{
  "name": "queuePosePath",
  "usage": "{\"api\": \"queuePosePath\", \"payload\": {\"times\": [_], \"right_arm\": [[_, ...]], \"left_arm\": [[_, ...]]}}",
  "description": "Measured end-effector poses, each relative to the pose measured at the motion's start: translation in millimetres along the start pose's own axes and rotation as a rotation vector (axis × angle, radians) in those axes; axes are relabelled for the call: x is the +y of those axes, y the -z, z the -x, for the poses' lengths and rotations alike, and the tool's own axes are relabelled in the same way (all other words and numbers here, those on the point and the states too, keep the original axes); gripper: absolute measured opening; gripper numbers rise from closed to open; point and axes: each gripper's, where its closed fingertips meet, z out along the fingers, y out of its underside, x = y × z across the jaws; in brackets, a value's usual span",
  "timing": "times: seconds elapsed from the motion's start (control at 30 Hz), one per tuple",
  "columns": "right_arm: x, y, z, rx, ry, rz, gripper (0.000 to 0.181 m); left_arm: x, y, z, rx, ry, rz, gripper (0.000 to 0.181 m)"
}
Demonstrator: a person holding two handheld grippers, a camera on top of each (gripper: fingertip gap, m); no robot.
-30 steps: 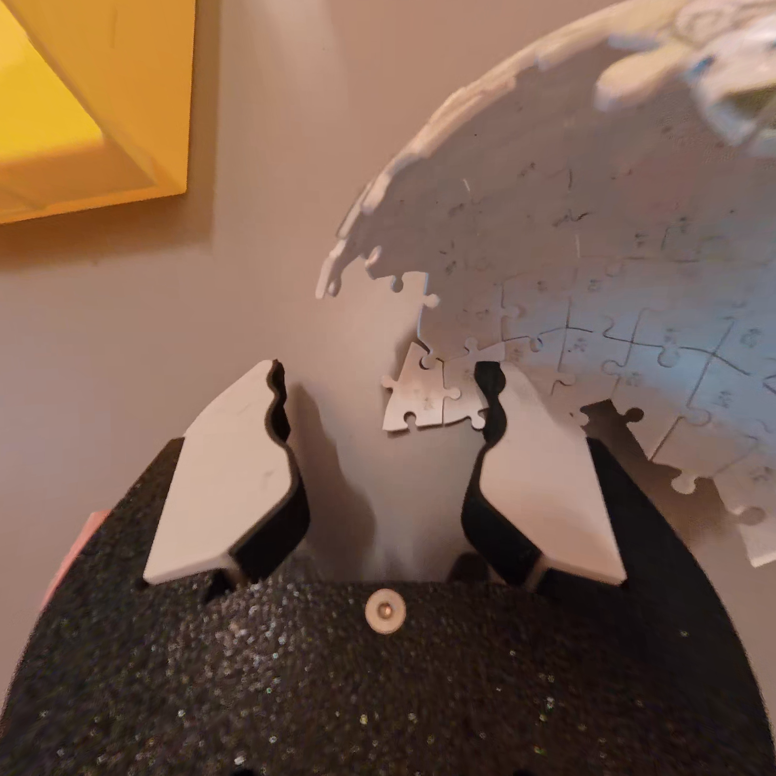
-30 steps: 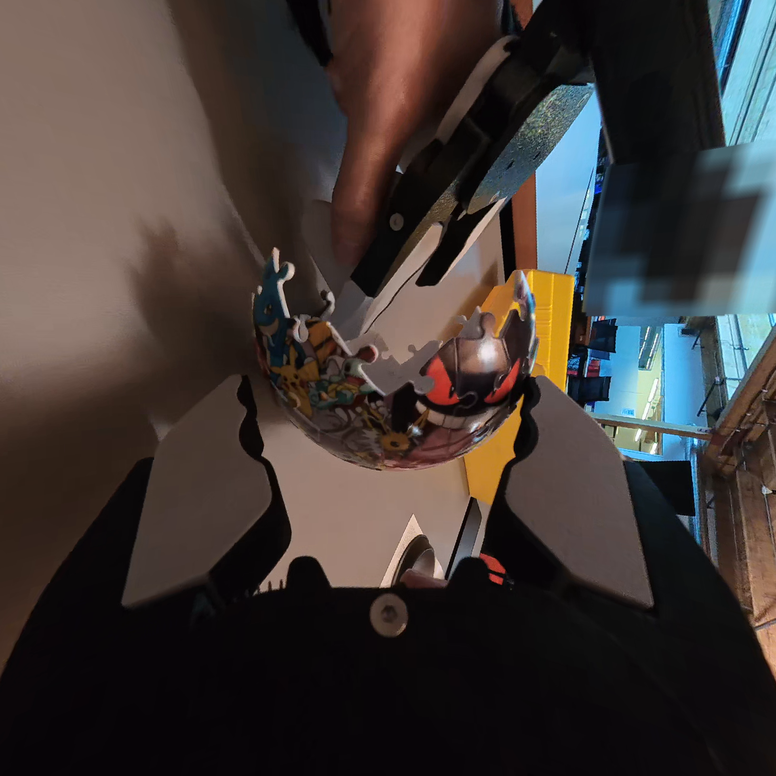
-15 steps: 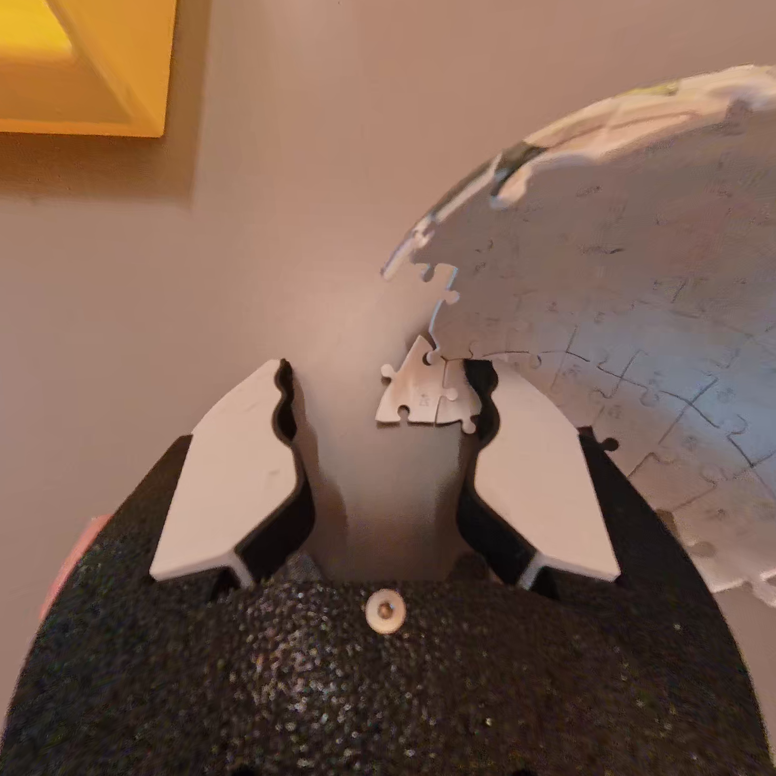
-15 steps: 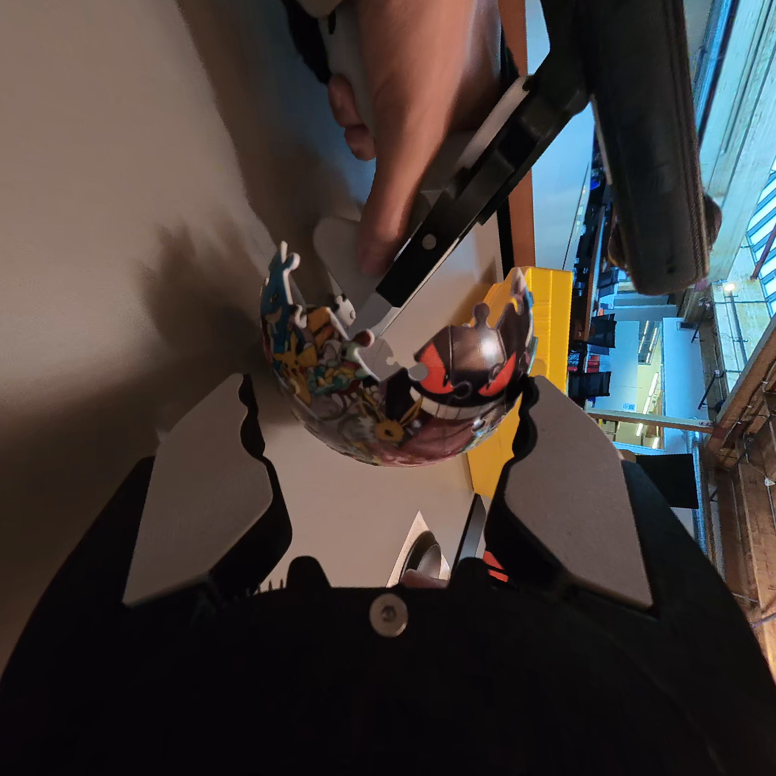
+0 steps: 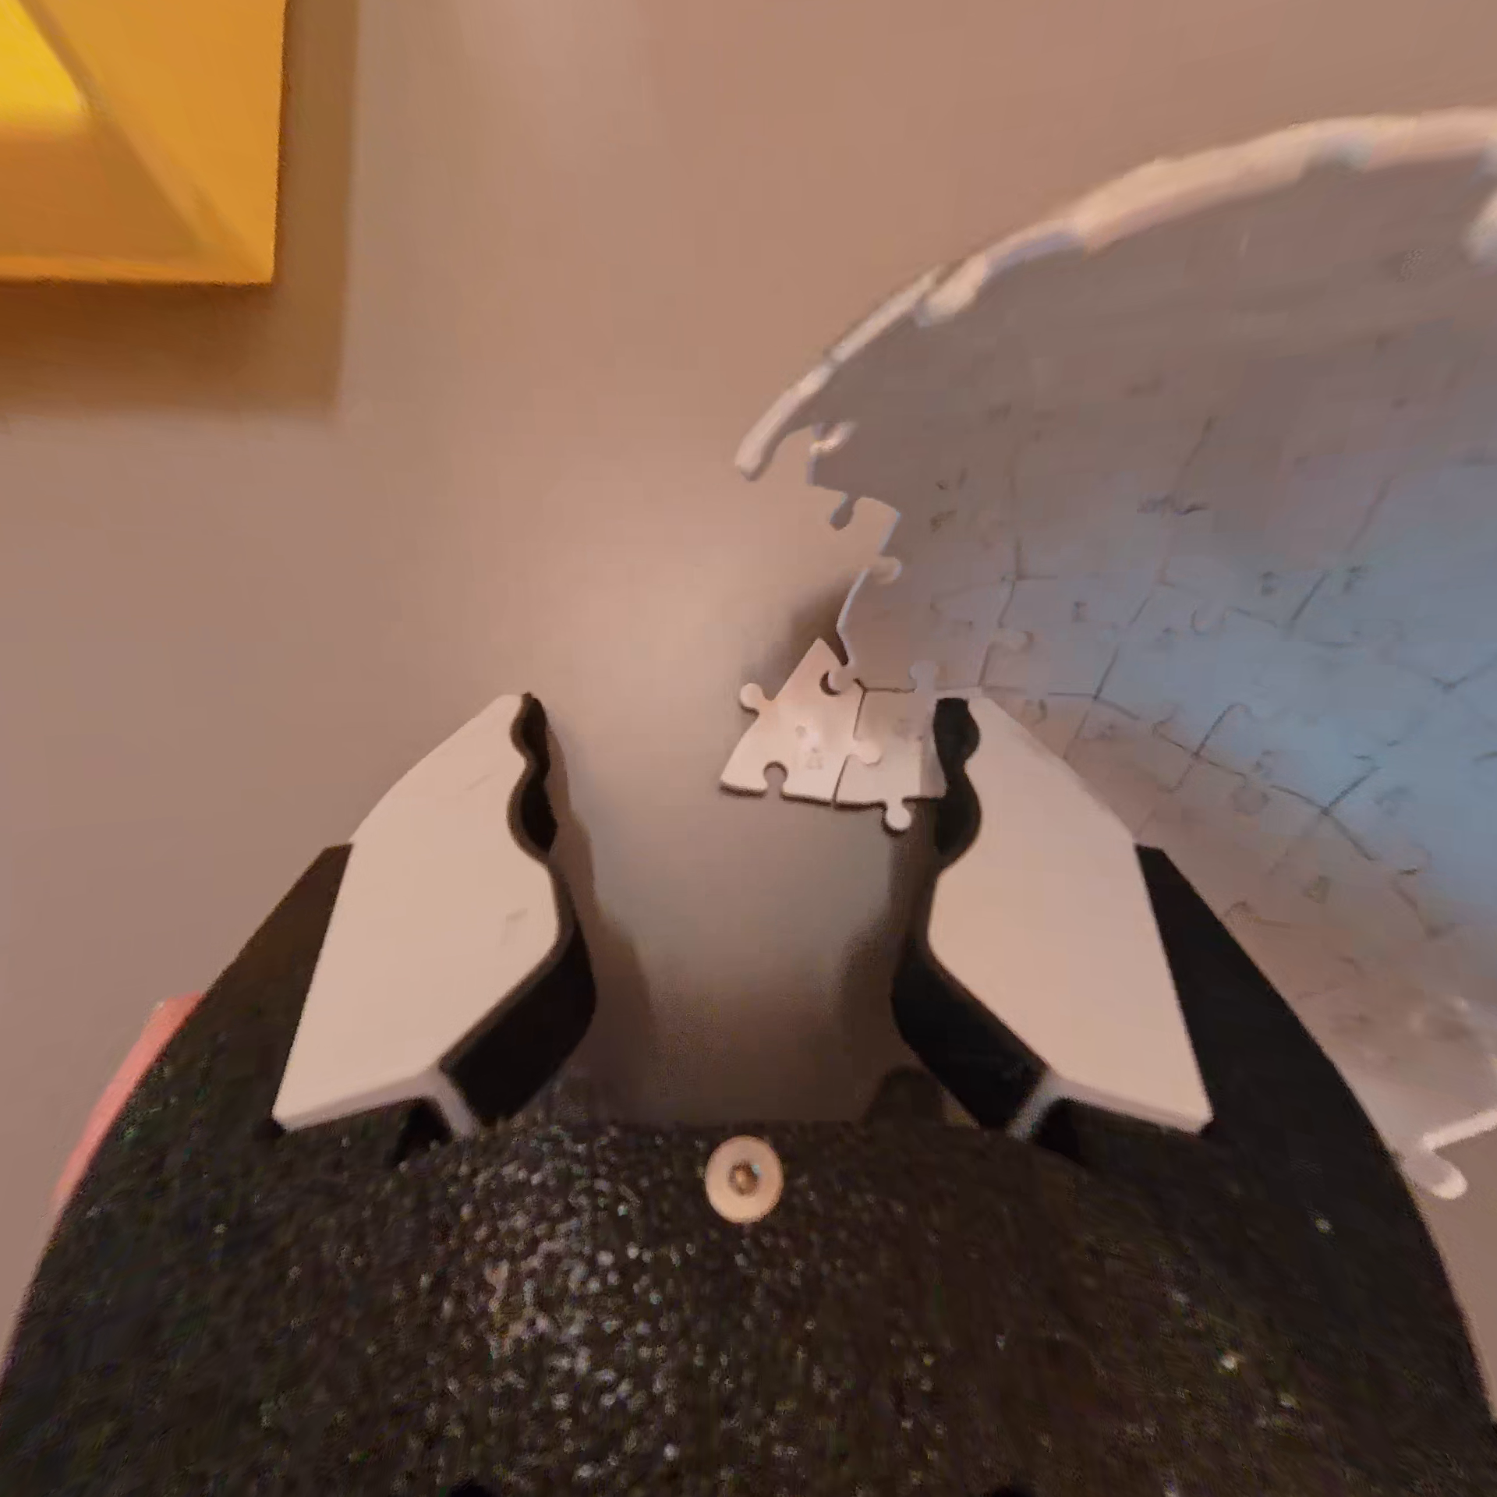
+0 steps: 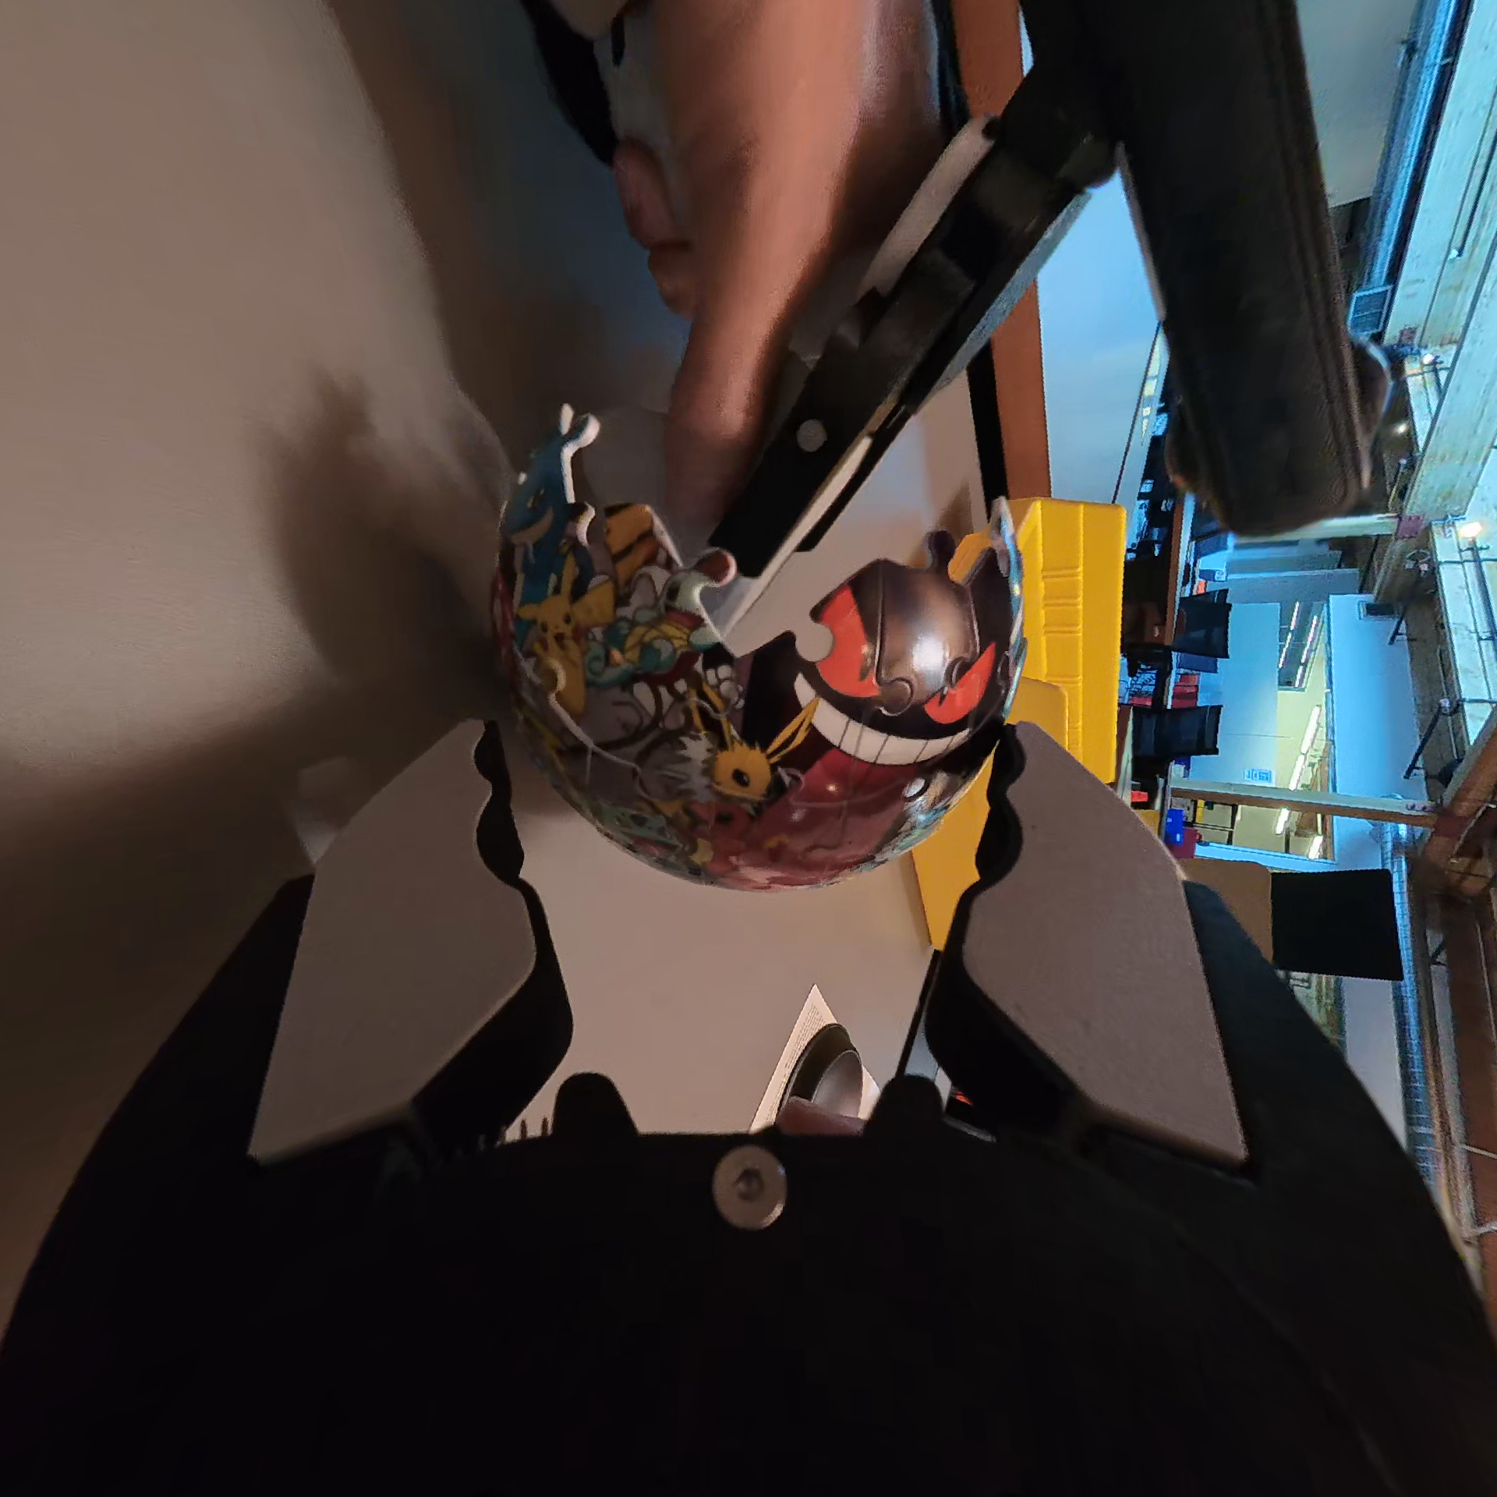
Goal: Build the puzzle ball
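Note:
The puzzle ball [image 6: 729, 729] is a half-built shell with colourful cartoon print outside. My right gripper [image 6: 749, 769] is shut on it, one finger on each side. In the left wrist view the shell [image 5: 1215, 607] shows its white inside at the right. Two joined pieces [image 5: 818, 753] stick out from its lower edge. My left gripper [image 5: 741, 753] is open and empty, with its right finger [image 5: 1029, 891] against the shell beside those pieces. In the right wrist view the left gripper [image 6: 778, 575], held by a hand [image 6: 769, 243], pokes a white finger into a notch in the rim.
A yellow bin [image 5: 138, 138] stands on the beige table at the far left; it also shows behind the ball in the right wrist view [image 6: 1069, 616]. A dark round object on a sheet of paper [image 6: 826, 1061] lies between my right fingers.
The left gripper's finger has pushed further into the notch in the ball's rim. The shell has shifted and turned a little in the left wrist view. Both grips are unchanged.

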Motion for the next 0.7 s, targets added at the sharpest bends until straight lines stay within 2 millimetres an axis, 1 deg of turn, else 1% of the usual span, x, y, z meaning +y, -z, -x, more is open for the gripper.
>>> {"api": "queuePosePath", "payload": {"times": [0.03,0.13,0.2,0.3,0.43,0.5,0.6,0.7], "right_arm": [[0,0,-1,-0.002,-0.005,-0.002,0.112],[1,0,-2,-0.006,-0.015,-0.005,0.110],[3,0,-3,-0.014,-0.024,-0.007,0.111],[4,0,-4,-0.022,-0.033,-0.008,0.110],[5,-1,-5,-0.031,-0.040,-0.007,0.109],[5,-1,-6,-0.035,-0.046,-0.007,0.109],[4,-2,-6,-0.042,-0.053,-0.007,0.110],[4,-3,-7,-0.051,-0.063,-0.008,0.110]], "left_arm": [[-3,1,-1,0.037,0.048,-0.032,0.090],[-6,7,1,0.110,0.145,-0.064,0.089],[-6,9,5,0.110,0.139,-0.053,0.088],[-5,8,7,0.078,0.064,-0.025,0.093],[-4,-1,-3,0.085,-0.040,0.019,0.093],[-3,-5,-1,0.038,-0.094,0.032,0.093],[-5,-6,-1,0.022,-0.130,0.031,0.093],[-8,-4,-2,0.000,-0.199,-0.013,0.092]]}}
